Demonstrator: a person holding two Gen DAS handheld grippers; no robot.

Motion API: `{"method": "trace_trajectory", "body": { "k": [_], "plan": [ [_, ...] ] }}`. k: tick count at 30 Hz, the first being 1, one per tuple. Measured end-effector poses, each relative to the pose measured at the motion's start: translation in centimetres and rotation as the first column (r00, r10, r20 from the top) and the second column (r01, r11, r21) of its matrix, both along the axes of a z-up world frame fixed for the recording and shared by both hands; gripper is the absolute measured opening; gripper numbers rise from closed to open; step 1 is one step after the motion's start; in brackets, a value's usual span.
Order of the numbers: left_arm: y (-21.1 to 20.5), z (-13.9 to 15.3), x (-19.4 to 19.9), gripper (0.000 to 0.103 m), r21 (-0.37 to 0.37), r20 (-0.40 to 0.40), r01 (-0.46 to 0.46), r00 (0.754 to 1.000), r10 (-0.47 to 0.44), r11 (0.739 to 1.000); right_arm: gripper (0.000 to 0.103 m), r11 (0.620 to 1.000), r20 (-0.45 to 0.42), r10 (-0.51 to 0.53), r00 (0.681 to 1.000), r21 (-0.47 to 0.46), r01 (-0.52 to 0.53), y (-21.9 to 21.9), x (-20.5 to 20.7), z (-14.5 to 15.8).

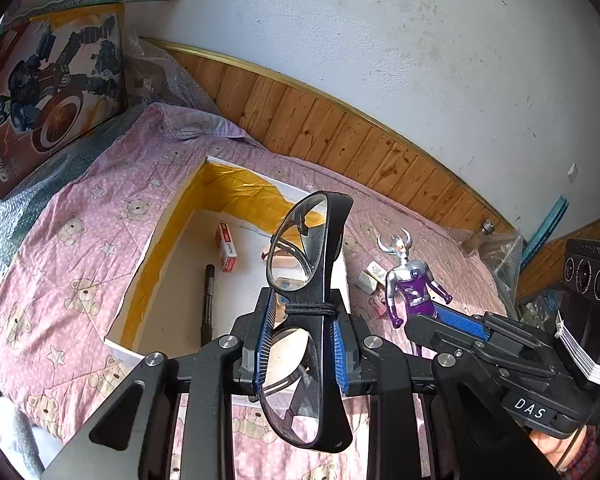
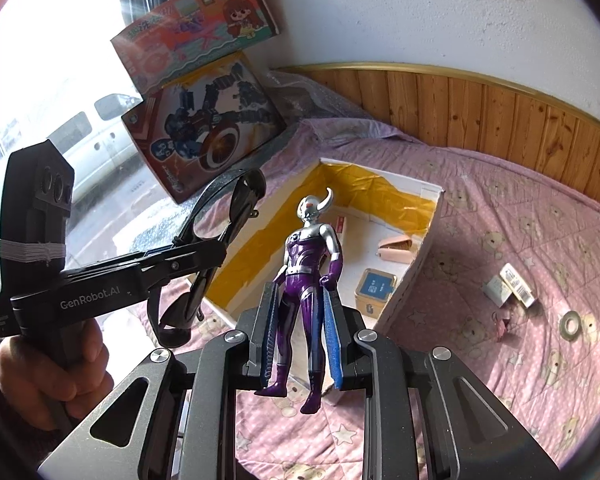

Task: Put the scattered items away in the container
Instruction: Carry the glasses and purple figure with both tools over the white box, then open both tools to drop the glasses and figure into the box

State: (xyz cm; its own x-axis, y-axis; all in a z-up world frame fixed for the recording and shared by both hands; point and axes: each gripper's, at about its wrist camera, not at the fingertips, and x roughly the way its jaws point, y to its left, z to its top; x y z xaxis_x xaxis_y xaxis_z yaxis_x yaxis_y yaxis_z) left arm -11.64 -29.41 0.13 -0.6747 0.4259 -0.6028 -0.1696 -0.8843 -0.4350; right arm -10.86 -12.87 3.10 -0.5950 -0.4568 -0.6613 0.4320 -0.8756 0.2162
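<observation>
Nearest, the left gripper (image 1: 300, 344) has its fingers (image 1: 265, 332) pinching a pair of black-framed glasses (image 1: 314, 280) held on edge above the bed. Beside it, the right gripper (image 2: 302, 334) clamps a silver-and-purple toy figure (image 2: 310, 280) at the legs. Beyond both lies the open white box (image 2: 416, 276) on the pink bear-print quilt (image 2: 500, 360), holding a marker (image 1: 209, 300), a small red carton (image 1: 226, 252) and a blue-lidded tin (image 2: 374, 292).

The blanket (image 2: 500, 216) is pink with little bears and stars, the box (image 2: 428, 248) is white outside and yellow inside, the toy figure (image 2: 312, 264) is silver and purple, and the glasses (image 1: 324, 264) are black.
</observation>
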Motion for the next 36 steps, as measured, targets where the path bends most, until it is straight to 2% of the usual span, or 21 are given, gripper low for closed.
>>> {"method": "trace_trajectory", "body": {
  "k": [15, 25, 31, 36],
  "plan": [
    [-3.4, 0.1, -4.3, 0.027, -0.041, -0.009, -0.026, 1.0, 0.025, 0.999, 0.022, 0.999, 0.056, 0.034, 0.998, 0.027, -0.036, -2.3, -5.8, -0.1],
    [-4.2, -1.7, -7.8, 0.027, -0.041, 0.052, -0.01, 0.999, 0.012, 0.999, 0.022, 0.998, 0.136, 0.03, 0.99, 0.055, -0.038, -3.1, -12.2, -1.2],
    [-3.9, -2.5, -9.7, 0.027, -0.09, 0.073, 0.015, 0.997, -0.008, 0.996, 0.022, 0.996, 0.186, 0.017, 0.982, 0.085, -0.033, -3.4, -15.7, -2.8],
    [-3.6, -2.8, -11.2, 0.027, -0.163, 0.093, 0.061, 0.995, -0.047, 0.985, 0.022, 0.995, 0.235, -0.001, 0.972, 0.094, -0.021, -3.5, -18.3, -4.4]
  ]
}}
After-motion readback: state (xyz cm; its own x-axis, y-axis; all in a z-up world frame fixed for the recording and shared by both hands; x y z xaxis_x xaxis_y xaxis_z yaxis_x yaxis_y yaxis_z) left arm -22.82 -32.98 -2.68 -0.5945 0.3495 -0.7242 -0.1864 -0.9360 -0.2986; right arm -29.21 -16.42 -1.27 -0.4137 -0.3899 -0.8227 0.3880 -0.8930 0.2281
